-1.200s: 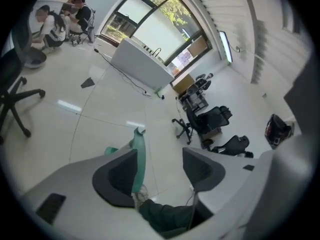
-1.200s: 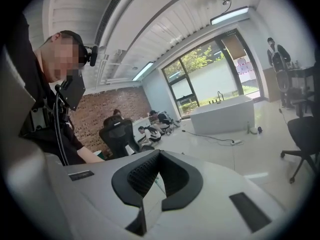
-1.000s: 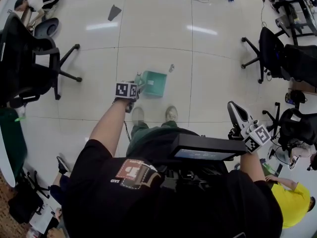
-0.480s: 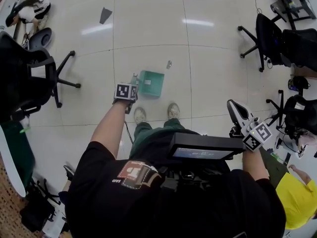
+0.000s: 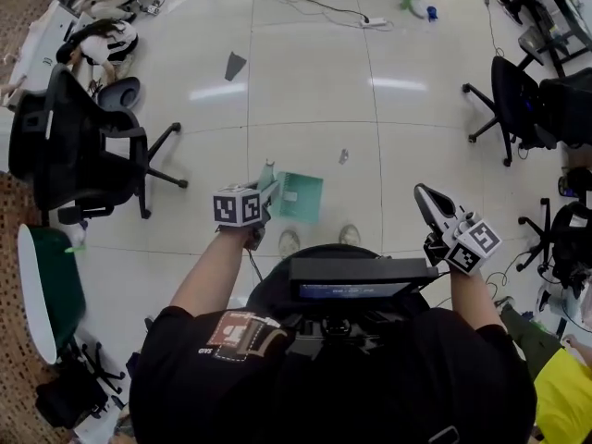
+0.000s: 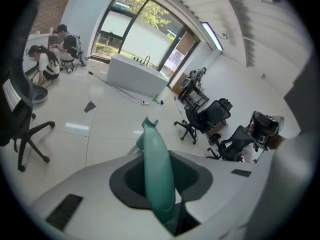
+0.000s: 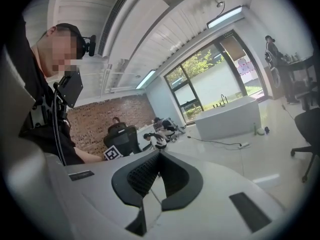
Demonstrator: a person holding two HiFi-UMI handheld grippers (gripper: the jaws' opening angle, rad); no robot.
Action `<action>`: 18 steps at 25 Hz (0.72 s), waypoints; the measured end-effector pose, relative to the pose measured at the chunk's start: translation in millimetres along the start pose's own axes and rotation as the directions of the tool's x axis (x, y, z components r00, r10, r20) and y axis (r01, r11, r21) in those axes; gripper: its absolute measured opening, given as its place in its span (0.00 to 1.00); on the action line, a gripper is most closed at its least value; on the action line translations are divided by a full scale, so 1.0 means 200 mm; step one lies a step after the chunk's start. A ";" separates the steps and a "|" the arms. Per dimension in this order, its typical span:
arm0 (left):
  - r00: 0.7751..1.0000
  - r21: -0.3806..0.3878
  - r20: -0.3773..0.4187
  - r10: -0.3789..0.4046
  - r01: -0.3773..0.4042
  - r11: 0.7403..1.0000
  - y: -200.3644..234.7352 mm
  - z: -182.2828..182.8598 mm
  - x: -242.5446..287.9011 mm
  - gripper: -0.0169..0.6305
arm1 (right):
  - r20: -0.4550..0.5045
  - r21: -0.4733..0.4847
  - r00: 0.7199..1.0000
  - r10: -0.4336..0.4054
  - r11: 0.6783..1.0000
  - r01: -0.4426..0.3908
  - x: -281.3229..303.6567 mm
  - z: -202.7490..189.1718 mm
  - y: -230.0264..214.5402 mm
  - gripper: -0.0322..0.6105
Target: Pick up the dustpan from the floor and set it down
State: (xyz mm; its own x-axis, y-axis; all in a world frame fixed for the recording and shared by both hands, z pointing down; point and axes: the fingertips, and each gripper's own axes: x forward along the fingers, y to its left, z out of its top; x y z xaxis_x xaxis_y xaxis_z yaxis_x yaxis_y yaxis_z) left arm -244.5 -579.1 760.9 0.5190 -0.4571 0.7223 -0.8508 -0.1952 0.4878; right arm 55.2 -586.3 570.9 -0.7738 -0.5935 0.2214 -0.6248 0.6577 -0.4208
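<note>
The green dustpan (image 5: 298,197) hangs above the white tiled floor in front of the person's shoes. My left gripper (image 5: 268,194) is shut on its handle. In the left gripper view the green handle (image 6: 156,169) runs up between the jaws, which have just been closing on it, and the pan is hidden behind the handle's far end. My right gripper (image 5: 425,200) is held up at the right, away from the dustpan. Its jaws (image 7: 157,176) meet with nothing between them.
A black office chair (image 5: 88,146) stands at the left and another (image 5: 518,100) at the right. A dark scrap (image 5: 235,65) and a small grey bit (image 5: 343,156) lie on the floor. A power strip with its cable (image 5: 374,21) lies far ahead.
The left gripper closed on the dustpan's handle and rose with it, so the dustpan has left the floor. The right gripper rose slightly.
</note>
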 end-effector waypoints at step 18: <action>0.908 -0.039 0.412 -0.075 0.100 0.994 -0.34 0.20 -1.07 0.16 | 0.105 -0.128 0.984 0.145 0.983 -0.131 -0.05 0.45 0.62 0.07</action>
State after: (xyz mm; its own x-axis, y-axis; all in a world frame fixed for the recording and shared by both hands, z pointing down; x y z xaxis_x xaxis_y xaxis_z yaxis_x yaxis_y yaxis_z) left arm -300.0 -502.9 553.4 0.5017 -0.7576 0.4175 -0.7908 -0.2060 0.5764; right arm -5.8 -540.7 438.2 -0.8409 -0.5373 0.0640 -0.5260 0.7838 -0.3302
